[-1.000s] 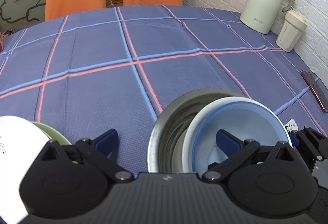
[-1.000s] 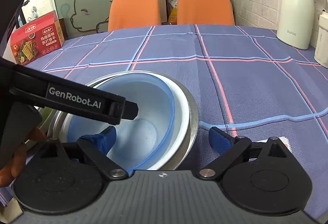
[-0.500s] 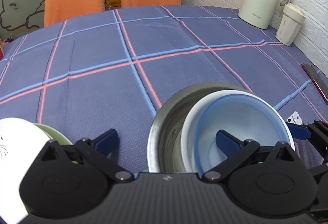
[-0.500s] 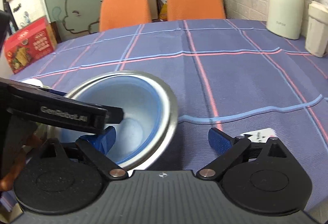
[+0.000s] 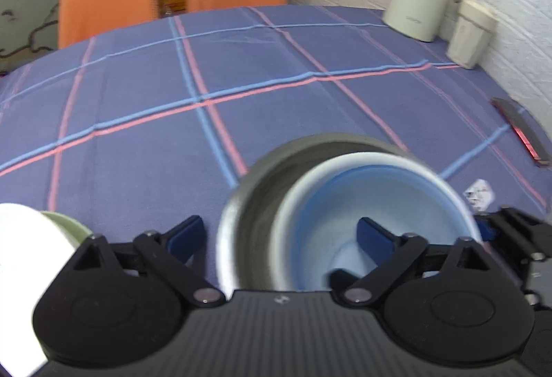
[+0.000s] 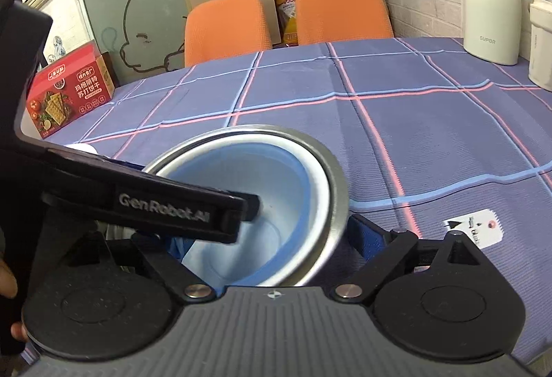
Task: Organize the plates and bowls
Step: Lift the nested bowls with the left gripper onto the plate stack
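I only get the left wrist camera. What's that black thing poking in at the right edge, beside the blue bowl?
Observer: The right gripper, open: one finger inside the blue bowl, the other outside the steel bowl.
Operator: Anything off to my left?
Observer: A red cracker box stands at the edge of the table.
Operator: Who holds these?
Observer: A person; bare fingertips show behind the left gripper.

Blue-lined white bowl (image 6: 276, 190) sits nested, tilted, inside steel bowl (image 6: 336, 190).
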`<state>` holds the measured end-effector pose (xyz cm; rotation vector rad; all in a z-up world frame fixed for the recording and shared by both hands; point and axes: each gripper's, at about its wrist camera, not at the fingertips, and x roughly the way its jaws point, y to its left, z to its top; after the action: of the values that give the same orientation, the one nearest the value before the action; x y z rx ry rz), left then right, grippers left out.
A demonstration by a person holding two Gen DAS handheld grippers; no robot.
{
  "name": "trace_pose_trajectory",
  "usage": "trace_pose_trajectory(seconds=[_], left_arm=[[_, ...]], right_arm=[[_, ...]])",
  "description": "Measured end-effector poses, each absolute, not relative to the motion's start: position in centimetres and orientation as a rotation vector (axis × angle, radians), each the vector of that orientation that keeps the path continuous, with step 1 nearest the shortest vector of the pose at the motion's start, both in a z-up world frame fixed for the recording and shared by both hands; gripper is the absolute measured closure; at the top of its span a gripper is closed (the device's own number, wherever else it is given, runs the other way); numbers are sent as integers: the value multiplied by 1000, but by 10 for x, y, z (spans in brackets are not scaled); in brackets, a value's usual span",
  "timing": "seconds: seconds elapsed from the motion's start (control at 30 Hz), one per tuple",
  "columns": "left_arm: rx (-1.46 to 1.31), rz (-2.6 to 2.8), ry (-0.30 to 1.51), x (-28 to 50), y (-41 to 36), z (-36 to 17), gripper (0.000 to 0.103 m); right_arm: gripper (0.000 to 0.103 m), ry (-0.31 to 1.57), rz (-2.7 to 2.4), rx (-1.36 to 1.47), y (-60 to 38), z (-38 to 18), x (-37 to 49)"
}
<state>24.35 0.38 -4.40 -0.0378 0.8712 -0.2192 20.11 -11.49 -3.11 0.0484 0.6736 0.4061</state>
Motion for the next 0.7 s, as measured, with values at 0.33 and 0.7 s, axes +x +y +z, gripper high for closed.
trace_pose_trajectory(seconds=[0.33, 0.7], left_arm=[[-80, -289, 919, 251, 1, -33, 25], [-88, -190, 791, 232, 48, 25, 25]], right_arm=[[20, 682, 411, 115, -109, -13, 201], [19, 556, 519, 51, -72, 28, 200]])
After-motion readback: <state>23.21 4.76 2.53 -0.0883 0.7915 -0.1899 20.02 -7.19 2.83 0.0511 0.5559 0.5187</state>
